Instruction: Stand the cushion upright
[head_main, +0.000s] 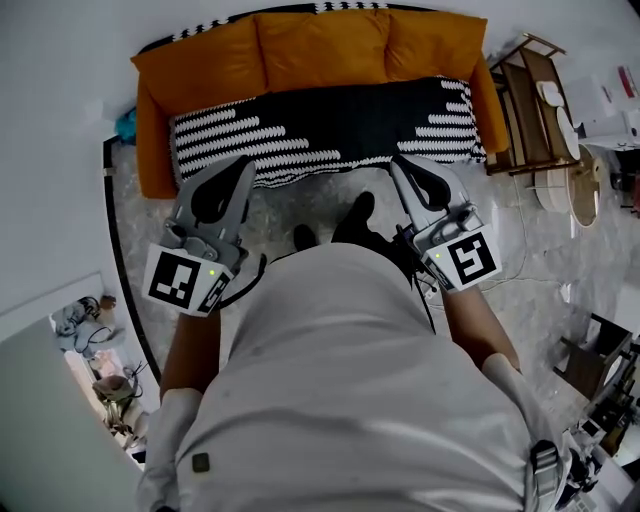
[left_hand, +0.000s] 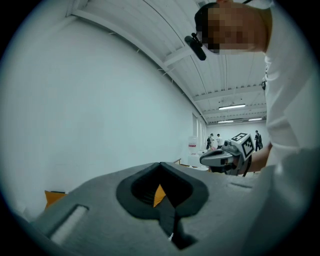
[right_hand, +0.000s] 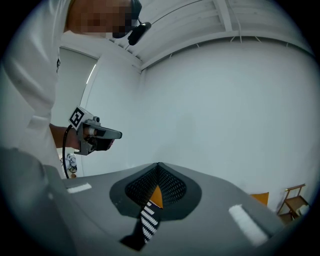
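Both the left gripper (head_main: 238, 163) and right gripper (head_main: 406, 164) are clenched empty near the front edge of the sofa (head_main: 320, 45). The striped cushion (head_main: 340, 125) lies flat on its seat just beyond them.

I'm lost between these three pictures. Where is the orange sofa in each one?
Head view: the orange sofa runs across the top.
Left gripper view: an orange corner at lower left, a sliver low at centre.
Right gripper view: an orange corner at lower right, a sliver low at centre.
Shared landmark: the person's white shirt, in all three.
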